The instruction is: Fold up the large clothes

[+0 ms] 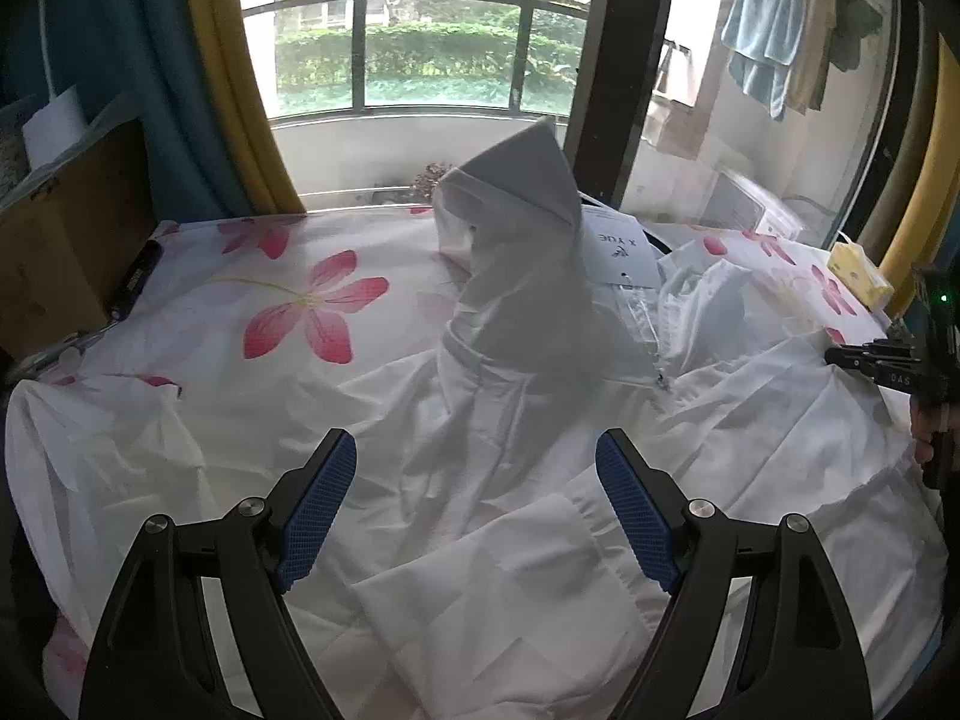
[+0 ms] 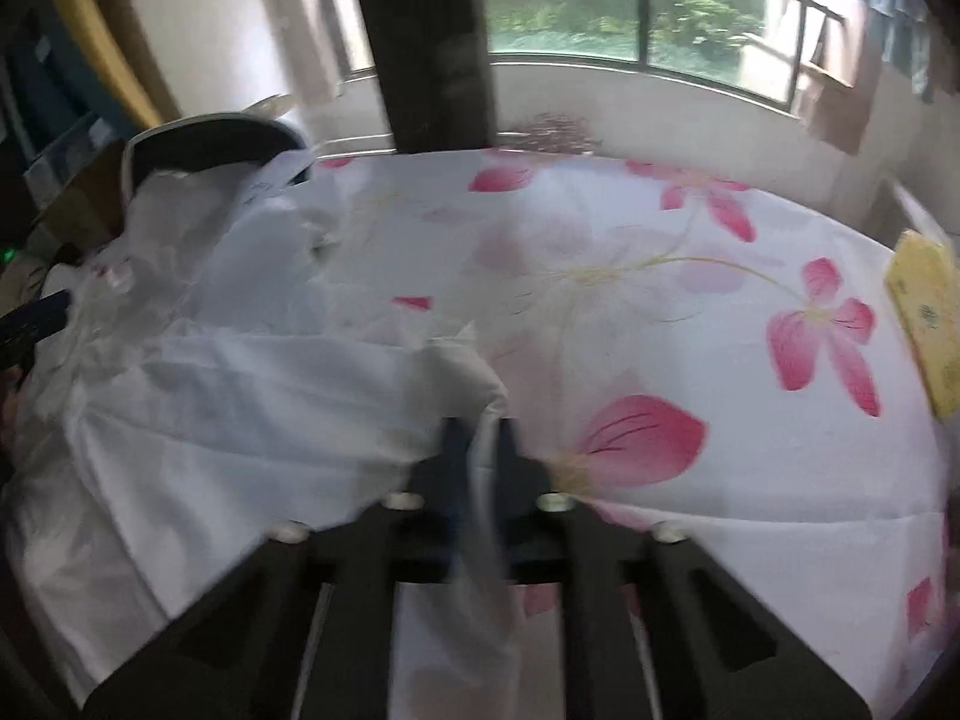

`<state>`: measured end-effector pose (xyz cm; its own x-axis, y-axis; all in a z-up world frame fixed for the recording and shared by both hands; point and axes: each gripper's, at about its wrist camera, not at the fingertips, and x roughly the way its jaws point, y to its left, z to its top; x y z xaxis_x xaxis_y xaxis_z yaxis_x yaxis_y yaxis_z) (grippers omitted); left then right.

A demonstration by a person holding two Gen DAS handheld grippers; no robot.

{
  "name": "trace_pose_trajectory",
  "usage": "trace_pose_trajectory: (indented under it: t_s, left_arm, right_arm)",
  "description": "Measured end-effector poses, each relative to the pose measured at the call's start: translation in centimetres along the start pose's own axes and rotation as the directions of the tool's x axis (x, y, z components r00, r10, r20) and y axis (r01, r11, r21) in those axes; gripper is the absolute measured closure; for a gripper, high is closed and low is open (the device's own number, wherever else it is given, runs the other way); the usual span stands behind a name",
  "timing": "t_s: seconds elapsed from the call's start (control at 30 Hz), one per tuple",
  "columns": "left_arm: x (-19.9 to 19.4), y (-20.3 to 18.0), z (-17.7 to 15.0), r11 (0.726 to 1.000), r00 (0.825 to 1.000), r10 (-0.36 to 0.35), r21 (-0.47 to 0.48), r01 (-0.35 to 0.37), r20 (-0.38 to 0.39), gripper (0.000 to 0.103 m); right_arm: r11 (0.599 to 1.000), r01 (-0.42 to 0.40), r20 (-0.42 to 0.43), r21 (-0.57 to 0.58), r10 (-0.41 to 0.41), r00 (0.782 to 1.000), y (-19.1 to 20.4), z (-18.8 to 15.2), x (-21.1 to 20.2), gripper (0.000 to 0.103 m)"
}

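- Blue-padded left gripper (image 1: pixel 474 516): jaws apart, holding nothing, above thin white zip-front hooded jacket (image 1: pixel 540 420).
- Right gripper (image 2: pixel 480 450): I clamp jacket's edge.
- Fabric looks light, limp, slippery; I grip seams.

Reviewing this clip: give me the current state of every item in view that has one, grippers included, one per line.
left gripper: open, empty, above the garment.
right gripper: shut on a pinch of white fabric.
white jacket: unfolded, rumpled across the bed.
hood: standing up in a peak.
zipper: partly open near the collar.
hang tag: lying flat by the hood.
floral sheet: spread over the bed.
yellow pack: lying at the bed edge.
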<state>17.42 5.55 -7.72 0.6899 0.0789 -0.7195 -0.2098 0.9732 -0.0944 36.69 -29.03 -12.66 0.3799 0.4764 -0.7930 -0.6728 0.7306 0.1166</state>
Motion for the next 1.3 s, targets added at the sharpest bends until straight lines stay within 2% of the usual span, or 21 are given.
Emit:
trace_pose_trajectory:
  t_s: [0.1, 0.17, 0.3, 0.43, 0.6, 0.73, 0.8, 0.83, 0.93, 0.97, 1.3]
  left_arm:
    - [0.0, -0.3, 0.1, 1.000, 1.000, -0.003, 0.006, 0.003, 0.000, 0.018]
    - [0.0, -0.4, 0.2, 1.000, 1.000, -0.009, 0.009, 0.009, 0.003, 0.018]
    - [0.6, 0.1, 0.0, 0.998, 0.998, -0.055, -0.017, 0.054, -0.026, 0.018]
    - [0.6, 1.2, -0.7, 0.998, 0.997, -0.058, -0.036, 0.057, -0.044, 0.018]
    - [-0.5, 3.0, -1.3, 0.998, 0.999, -0.033, -0.047, 0.031, -0.043, 0.018]
    - [-1.8, 5.0, -1.5, 0.999, 0.999, 0.001, -0.048, -0.002, -0.032, 0.018]
    - [-2.4, 5.9, -1.8, 0.999, 0.999, 0.010, -0.043, -0.011, -0.031, 0.018]
    - [-2.8, 6.4, -2.0, 0.999, 0.999, 0.013, -0.041, -0.014, -0.031, 0.018]
    - [-3.5, 7.9, -2.4, 0.998, 0.999, 0.023, -0.051, -0.025, -0.029, 0.018]
    - [-3.7, 8.4, -2.5, 0.998, 0.999, 0.026, -0.055, -0.027, -0.028, 0.018]
    - [-4.3, 12.2, -4.3, 0.994, 0.997, 0.044, -0.101, -0.050, -0.060, 0.018]
  right_arm:
    - [0.996, 0.083, 0.042, -0.013, -0.082, 0.996, -0.3, 0.2, -0.9, 0.100]
    - [0.986, 0.165, 0.078, -0.010, -0.164, 0.983, -0.9, 0.4, -2.2, 0.100]
    - [0.979, 0.205, 0.082, -0.021, -0.202, 0.976, -1.1, 0.3, -2.7, 0.100]
    - [0.970, 0.240, 0.054, -0.045, -0.238, 0.970, -0.8, -0.3, -2.0, 0.100]
    - [0.967, 0.255, 0.046, -0.020, -0.253, 0.966, -0.9, -0.2, -2.2, 0.099]
    - [0.956, 0.293, 0.049, -0.017, -0.292, 0.955, -0.2, 0.0, -3.3, 0.095]
    - [0.954, 0.299, 0.061, -0.014, -0.297, 0.953, 0.3, -0.1, -4.2, 0.092]
    - [0.953, 0.302, 0.066, -0.011, -0.301, 0.951, 0.5, -0.1, -4.6, 0.086]
    - [0.951, 0.309, 0.086, 0.008, -0.308, 0.947, 1.4, -0.4, -6.2, 0.058]
    - [0.951, 0.309, 0.092, 0.011, -0.309, 0.947, 1.7, -0.5, -6.5, 0.055]
    - [0.960, 0.273, 0.111, 0.059, -0.278, 0.954, 4.9, -2.3, -9.2, 0.055]
